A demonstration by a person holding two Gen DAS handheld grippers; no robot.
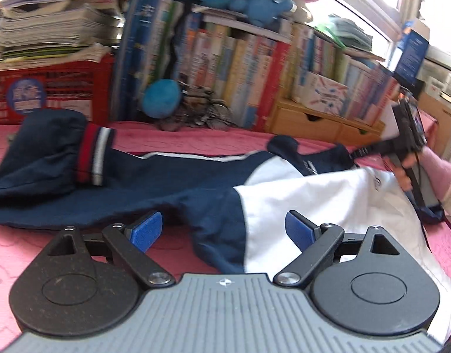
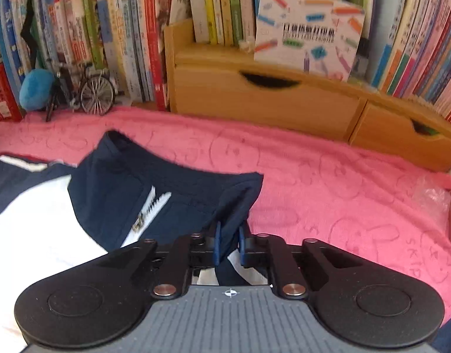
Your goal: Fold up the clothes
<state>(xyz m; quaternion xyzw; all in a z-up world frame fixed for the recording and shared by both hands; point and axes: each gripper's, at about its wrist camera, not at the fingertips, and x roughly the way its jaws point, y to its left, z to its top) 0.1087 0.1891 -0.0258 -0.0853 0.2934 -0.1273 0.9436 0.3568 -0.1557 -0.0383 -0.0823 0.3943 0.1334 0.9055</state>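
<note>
Navy-and-white jacket is spread unfolded on the pink blanket. Its collar is clamped by the right tool; the left tool, jaws apart, hovers beside its sleeve. Folding appears barely begun.

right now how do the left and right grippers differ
The left gripper stands wide open, its blue pads far apart with nothing pinched between them; the right gripper is shut on the jacket, navy collar fabric squeezed between its pads. The left hovers over the jacket's navy and white midsection; the right sits at the collar end near the zipper. Both share black fingers, blue pads and a grey ribbed body.
</note>
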